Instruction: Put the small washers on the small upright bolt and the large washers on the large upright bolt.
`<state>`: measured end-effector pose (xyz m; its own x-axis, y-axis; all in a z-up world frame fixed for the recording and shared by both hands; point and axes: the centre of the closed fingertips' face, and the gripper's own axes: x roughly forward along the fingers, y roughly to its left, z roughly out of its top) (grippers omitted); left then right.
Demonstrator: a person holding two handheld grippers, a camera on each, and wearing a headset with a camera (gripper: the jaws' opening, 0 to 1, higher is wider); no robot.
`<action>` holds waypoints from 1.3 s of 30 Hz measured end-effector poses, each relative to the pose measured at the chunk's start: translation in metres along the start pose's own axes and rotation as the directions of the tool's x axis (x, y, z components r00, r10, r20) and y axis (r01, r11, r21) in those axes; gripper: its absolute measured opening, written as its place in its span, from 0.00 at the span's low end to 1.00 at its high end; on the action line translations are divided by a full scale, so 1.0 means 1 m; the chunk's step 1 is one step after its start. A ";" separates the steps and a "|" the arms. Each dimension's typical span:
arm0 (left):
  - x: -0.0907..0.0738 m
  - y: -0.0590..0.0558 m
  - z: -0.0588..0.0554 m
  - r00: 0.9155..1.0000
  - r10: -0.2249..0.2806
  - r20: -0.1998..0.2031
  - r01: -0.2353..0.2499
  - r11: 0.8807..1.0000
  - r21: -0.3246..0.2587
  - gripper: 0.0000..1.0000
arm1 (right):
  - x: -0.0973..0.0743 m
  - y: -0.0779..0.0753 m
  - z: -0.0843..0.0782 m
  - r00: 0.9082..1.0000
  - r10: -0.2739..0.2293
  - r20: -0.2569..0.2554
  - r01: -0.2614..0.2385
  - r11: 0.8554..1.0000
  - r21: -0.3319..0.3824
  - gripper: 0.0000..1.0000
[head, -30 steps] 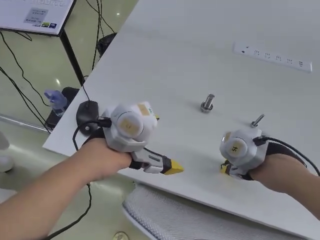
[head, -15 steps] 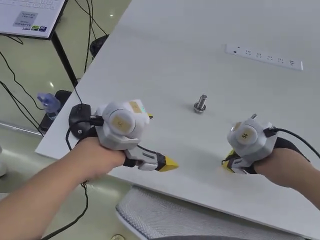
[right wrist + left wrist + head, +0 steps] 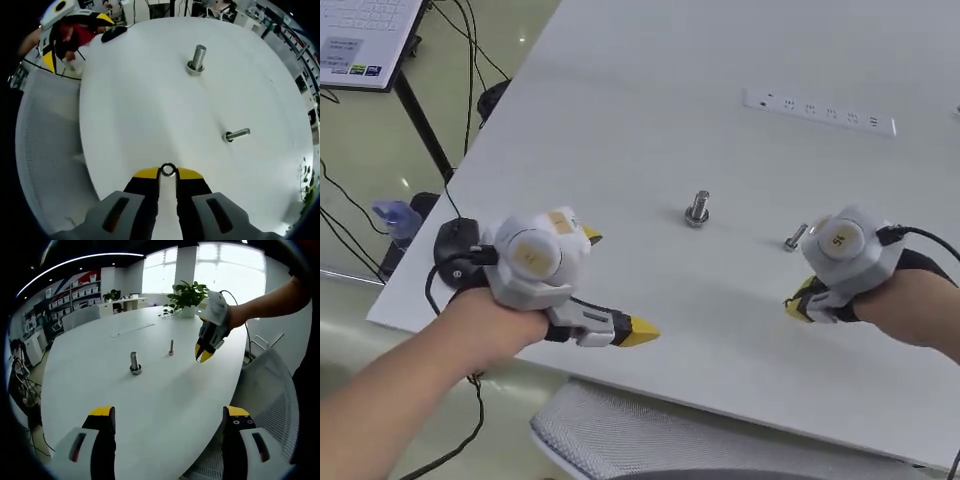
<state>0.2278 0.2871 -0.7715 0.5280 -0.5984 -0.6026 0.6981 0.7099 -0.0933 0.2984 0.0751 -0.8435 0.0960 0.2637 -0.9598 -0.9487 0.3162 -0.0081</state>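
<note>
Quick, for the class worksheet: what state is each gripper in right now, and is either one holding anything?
Left gripper: open, holding nothing.
Right gripper: shut on a washer.

One large bolt, one small bolt, one washer, one power strip.

Right gripper with washer moved forward, now beside small bolt.

Smooth matt white table. The large bolt and small bolt gleam, bare bright metal. A shiny metal washer sits pinched in the right gripper, glossy white and yellow plastic. At the near edge there's a grey mesh-cloth chair.
</note>
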 end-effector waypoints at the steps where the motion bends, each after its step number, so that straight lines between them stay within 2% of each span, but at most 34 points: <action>1: 0.000 -0.001 0.001 1.000 -0.001 0.004 0.001 1.000 -0.006 0.89 | 0.000 -0.002 -0.001 1.000 -0.001 -0.002 0.001 1.000 0.001 0.13; 5: -0.002 0.000 0.000 1.000 0.010 0.000 -0.010 1.000 -0.004 0.90 | -0.006 -0.016 -0.005 1.000 -0.012 -0.011 0.012 1.000 0.002 0.13; 13: -0.004 -0.001 -0.004 1.000 0.024 -0.012 -0.024 0.999 -0.025 0.91 | -0.024 -0.036 0.005 0.999 -0.032 0.011 0.031 0.999 0.030 0.13; 21: -0.002 -0.005 -0.005 1.000 0.021 -0.017 -0.021 0.999 -0.030 0.91 | -0.029 -0.050 0.014 0.999 -0.042 0.030 0.040 0.998 0.044 0.13; 33: -0.001 0.000 -0.006 0.999 0.022 -0.026 -0.022 0.999 -0.032 0.92 | -0.038 -0.079 0.031 0.996 -0.074 0.055 0.072 0.997 0.035 0.13; 34: -0.001 0.001 -0.006 0.999 0.022 -0.028 -0.023 0.999 -0.032 0.93 | -0.036 -0.085 0.032 0.996 -0.074 0.057 0.072 0.997 0.036 0.13; 39: 0.001 0.001 -0.010 0.999 0.015 -0.038 -0.016 1.000 -0.027 0.94 | -0.037 -0.091 0.039 0.995 -0.078 0.063 0.076 0.997 0.027 0.13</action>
<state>0.2243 0.2903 -0.7799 0.5198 -0.5731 -0.6336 0.6761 0.7293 -0.1049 0.3931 0.0721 -0.7967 0.1883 0.2953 -0.9367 -0.9302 0.3595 -0.0737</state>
